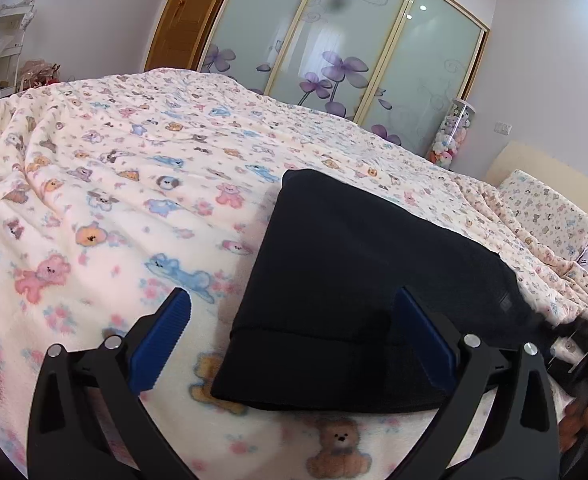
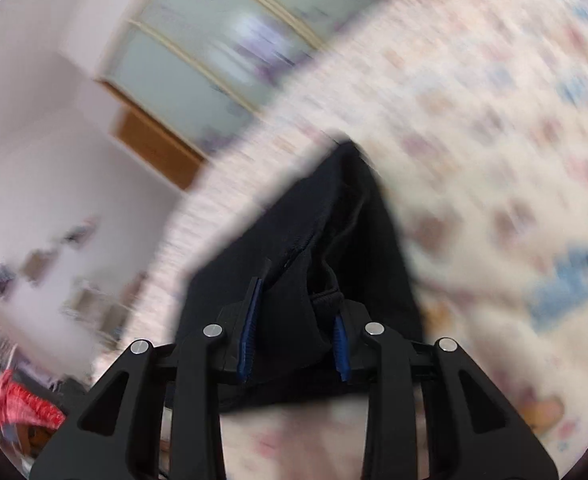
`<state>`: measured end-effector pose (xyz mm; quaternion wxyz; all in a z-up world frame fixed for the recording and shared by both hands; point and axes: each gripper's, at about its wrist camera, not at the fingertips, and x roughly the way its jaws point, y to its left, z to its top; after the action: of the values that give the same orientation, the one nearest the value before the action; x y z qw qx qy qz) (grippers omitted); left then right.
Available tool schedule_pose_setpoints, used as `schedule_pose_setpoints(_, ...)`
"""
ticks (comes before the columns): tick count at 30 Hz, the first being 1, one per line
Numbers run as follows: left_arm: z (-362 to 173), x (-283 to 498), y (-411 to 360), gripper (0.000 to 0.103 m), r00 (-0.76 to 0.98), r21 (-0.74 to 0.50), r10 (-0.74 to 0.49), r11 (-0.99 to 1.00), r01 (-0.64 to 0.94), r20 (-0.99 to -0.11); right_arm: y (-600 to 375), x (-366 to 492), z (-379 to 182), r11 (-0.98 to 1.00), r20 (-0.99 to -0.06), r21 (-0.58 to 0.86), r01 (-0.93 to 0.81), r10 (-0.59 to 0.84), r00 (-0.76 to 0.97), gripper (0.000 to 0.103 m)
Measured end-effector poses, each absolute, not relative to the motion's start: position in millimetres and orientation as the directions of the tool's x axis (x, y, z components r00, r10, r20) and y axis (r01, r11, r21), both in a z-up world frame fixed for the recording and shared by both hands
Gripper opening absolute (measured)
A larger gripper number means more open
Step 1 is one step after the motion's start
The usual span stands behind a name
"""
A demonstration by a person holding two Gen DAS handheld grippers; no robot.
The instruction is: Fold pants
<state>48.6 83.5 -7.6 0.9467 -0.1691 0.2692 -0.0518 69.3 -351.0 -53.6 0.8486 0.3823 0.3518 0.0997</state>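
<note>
On bear-print blanket: black pants, folded, under my wide-open, empty left gripper. My right gripper clamps their bunched edge. Clear cylinder: plush toys.

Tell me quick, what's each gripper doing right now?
Left gripper: open, holding nothing, over the pants.
Right gripper: closed on the pants.

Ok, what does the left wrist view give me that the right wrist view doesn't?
Only the left wrist view shows the black pants lying as a folded bundle on the teddy-bear blanket, with the open left gripper over their near edge, plus a pillow. Only the right wrist view, though blurred, shows the right gripper shut on the pants fabric. Both show the pants, blanket and wardrobe.
</note>
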Motion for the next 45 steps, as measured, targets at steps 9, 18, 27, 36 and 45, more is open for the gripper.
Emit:
schedule_pose_setpoints(9, -2.0, 45.4, 92.8, 0.101, 0.859, -0.406, -0.234, 0.913, 0.034, -0.456, -356.1, 64.7, -33.7, 0.699, -0.537, 0.71, 0.081, 0.464, 0.705, 0.07)
schedule_pose_setpoints(18, 25.0, 76.1, 66.3, 0.101, 0.796, -0.455, -0.388, 0.876, 0.162, -0.464, -333.9, 80.2, 30.5, 0.817, -0.443, 0.563, -0.125, 0.426, 0.789, 0.08)
schedule_pose_setpoints(27, 15.5, 81.8, 21.6, 0.101, 0.787, -0.24, -0.336, 0.94, 0.244, -0.517, -295.8, 109.4, 12.8, 0.806, -0.516, 0.547, -0.227, 0.539, 0.666, 0.088)
schedule_pose_setpoints(36, -16.9, 99.0, 1.9, 0.101, 0.702, -0.088, -0.214, 0.973, 0.212, -0.68, -295.6, 110.9, -18.4, 0.816, -0.585, 0.547, -0.185, 0.531, 0.613, 0.09)
schedule_pose_setpoints(45, -17.0, 95.2, 9.5, 0.101, 0.705, -0.124, -0.246, 0.968, 0.22, -0.665, -316.3, 78.4, -0.5, 0.708, -0.427, 0.658, -0.258, 0.633, 0.646, 0.091)
